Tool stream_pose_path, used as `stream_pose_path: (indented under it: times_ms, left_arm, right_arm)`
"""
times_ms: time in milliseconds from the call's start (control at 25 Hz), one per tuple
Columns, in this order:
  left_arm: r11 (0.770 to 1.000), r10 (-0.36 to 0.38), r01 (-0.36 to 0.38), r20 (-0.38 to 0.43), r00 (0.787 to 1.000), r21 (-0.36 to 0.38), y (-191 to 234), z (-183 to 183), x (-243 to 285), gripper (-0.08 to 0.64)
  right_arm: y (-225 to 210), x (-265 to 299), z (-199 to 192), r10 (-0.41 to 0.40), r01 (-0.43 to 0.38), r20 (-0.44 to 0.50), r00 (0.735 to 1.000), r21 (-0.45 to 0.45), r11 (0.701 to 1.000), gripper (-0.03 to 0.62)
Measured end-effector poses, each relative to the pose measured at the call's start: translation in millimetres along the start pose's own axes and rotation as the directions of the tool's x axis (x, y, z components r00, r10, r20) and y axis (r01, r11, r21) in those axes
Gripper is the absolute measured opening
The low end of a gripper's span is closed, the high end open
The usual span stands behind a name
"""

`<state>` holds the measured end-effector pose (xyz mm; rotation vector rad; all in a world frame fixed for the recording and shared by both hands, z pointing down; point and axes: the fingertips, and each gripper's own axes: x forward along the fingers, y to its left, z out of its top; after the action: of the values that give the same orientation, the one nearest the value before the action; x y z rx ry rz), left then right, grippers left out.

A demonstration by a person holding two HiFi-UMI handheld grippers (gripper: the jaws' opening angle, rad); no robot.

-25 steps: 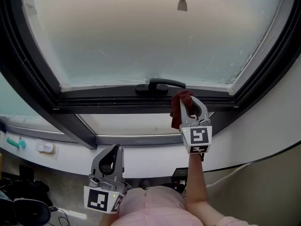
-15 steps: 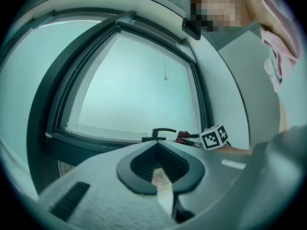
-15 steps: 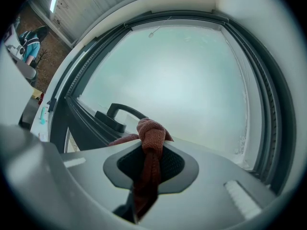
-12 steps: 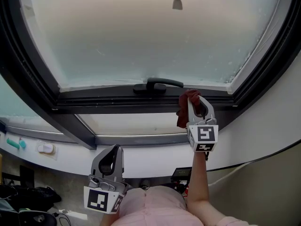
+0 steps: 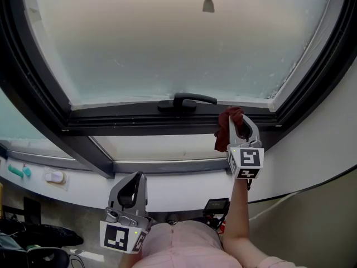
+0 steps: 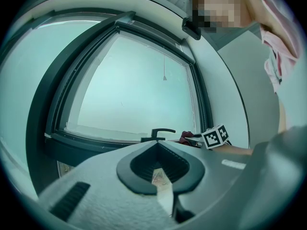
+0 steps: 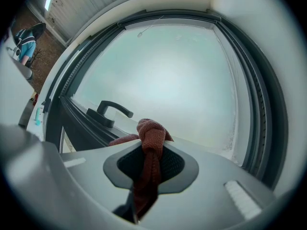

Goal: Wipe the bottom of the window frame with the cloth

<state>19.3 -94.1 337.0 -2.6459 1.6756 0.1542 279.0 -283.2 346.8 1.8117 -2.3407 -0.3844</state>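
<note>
My right gripper [image 5: 239,121] is shut on a dark red cloth [image 5: 227,128], bunched up at its tips. The cloth [image 7: 149,140] rests against the bottom rail of the dark window frame [image 5: 139,121], just right of the black window handle [image 5: 187,101]. In the right gripper view the handle [image 7: 112,110] lies left of the cloth. My left gripper [image 5: 133,190] hangs low, well below the window and away from the frame, jaws shut with nothing between them. The left gripper view shows the handle [image 6: 160,133] and the right gripper [image 6: 199,137] far ahead.
A frosted pane [image 5: 178,43] fills the frame, with a pull cord [image 5: 208,3] hanging at the top. Below is a second pane and a white sill [image 5: 184,186]. Small teal and white items [image 5: 33,173] lie at the left on the ledge. A white wall [image 5: 318,144] stands at the right.
My right gripper has slid to the right along the bottom rail with the cloth, away from the handle. The left gripper has stayed still.
</note>
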Motion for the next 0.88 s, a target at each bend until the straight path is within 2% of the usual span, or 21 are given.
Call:
stream_pose_path:
  times_ms: [280,600,880]
  left_arm:
    - [1.000,-0.002,0.002,0.004,1.000,-0.001,0.7,0.9,0.6,-0.002]
    - [1.000,-0.002,0.002,0.008,1.000,-0.020,3.4,1.4,1.1,-0.002]
    - [1.000,-0.010,0.010,0.008,1.000,-0.019,1.1,2.0,4.9,-0.002]
  right_arm:
    - [-19.6,-2.8,-6.4,-0.026,0.026,-0.014,1.000,0.013,1.000,0.066]
    - [-50.1,-9.3,-15.9,-0.093,0.094,-0.026,0.995,0.027,0.995,0.066]
    - [-53.1,-10.6,-16.7,-0.092,0.094,-0.031,0.995,0.046,0.995,0.066]
